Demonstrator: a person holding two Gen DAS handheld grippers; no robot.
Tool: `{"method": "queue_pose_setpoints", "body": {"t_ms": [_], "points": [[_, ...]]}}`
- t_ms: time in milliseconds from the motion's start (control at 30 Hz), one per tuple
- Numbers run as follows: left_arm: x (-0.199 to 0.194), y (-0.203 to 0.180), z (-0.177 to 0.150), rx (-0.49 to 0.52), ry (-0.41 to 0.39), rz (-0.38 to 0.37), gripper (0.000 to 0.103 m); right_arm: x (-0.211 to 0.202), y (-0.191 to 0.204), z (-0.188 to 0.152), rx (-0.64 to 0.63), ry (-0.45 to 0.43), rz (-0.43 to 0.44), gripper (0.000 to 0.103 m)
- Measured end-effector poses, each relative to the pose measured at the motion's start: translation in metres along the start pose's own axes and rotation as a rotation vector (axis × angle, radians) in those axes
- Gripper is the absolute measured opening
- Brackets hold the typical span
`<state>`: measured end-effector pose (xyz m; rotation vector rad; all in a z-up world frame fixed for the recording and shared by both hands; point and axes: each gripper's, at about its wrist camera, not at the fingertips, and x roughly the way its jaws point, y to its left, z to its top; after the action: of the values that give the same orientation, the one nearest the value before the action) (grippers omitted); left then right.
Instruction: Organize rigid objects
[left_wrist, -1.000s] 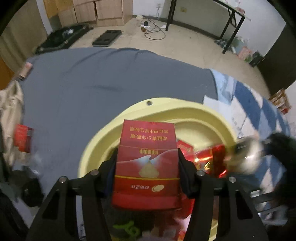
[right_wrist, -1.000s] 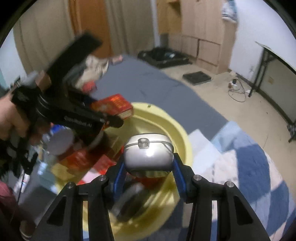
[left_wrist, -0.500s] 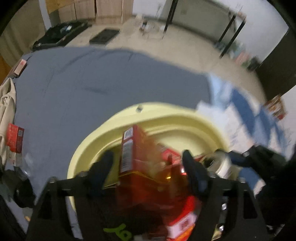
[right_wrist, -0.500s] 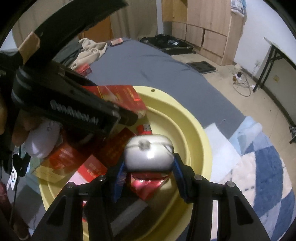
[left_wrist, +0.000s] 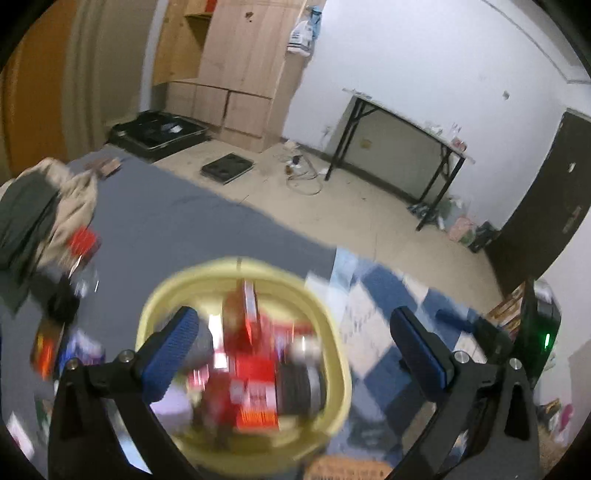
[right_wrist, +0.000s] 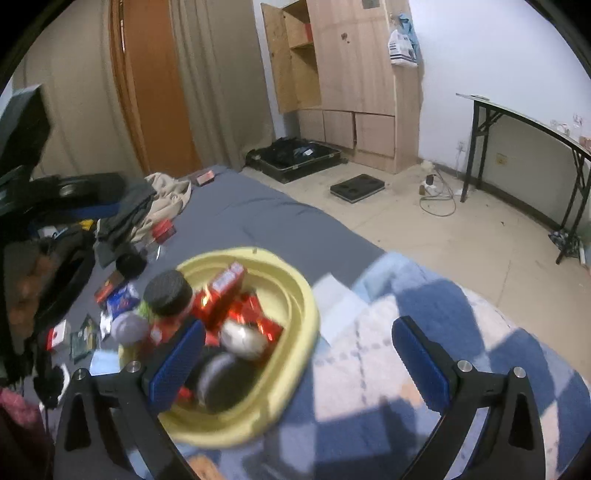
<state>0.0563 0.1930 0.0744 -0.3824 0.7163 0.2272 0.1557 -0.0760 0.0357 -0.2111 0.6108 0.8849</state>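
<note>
Each gripper, left gripper (left_wrist: 295, 343) and right gripper (right_wrist: 299, 350), has two black angular arms shaped like open triangular frames. Each arm ends in a flat finger faced with a blue, finely ribbed pad (left_wrist: 171, 349). Round silver screw heads (right_wrist: 463, 365) sit at the joints where fingers meet arms.

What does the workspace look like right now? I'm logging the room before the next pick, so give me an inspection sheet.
Surface: grey bed sheet, blue checked blanket beside it.
Job's things: yellow basin holding red boxes, silver case, black-lidded jar.
Clutter: clothes, small packets left of basin.
Grippers: left tool open, empty; right tool open, empty; jaws just opened.
Cables: white cord on floor.
Surroundings: wooden wardrobe, folding table, black case.
</note>
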Motion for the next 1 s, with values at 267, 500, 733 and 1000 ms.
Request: {"method": "queue_pose_setpoints", "body": {"t_ms": [267, 500, 733, 1000], "points": [[0.025, 0.003, -0.161, -0.360, 0.094, 0.130, 0.103, -0.005, 0.018, -0.080, -0.180, 0.143, -0.011, 0.103], [0.043, 0.002, -0.197, -0.263, 0.077, 0.282, 0.103, 0.015, 0.023, -0.124, -0.161, 0.139, -0.011, 0.103], [0.068, 0.004, -0.204, -0.170, 0.042, 0.327, 0.103, 0.061, 0.025, -0.134, -0.211, 0.173, 0.002, 0.103], [0.088, 0.003, -0.198, -0.117, 0.056, 0.373, 0.103, 0.100, 0.031, -0.117, -0.237, 0.188, 0.020, 0.103]]}}
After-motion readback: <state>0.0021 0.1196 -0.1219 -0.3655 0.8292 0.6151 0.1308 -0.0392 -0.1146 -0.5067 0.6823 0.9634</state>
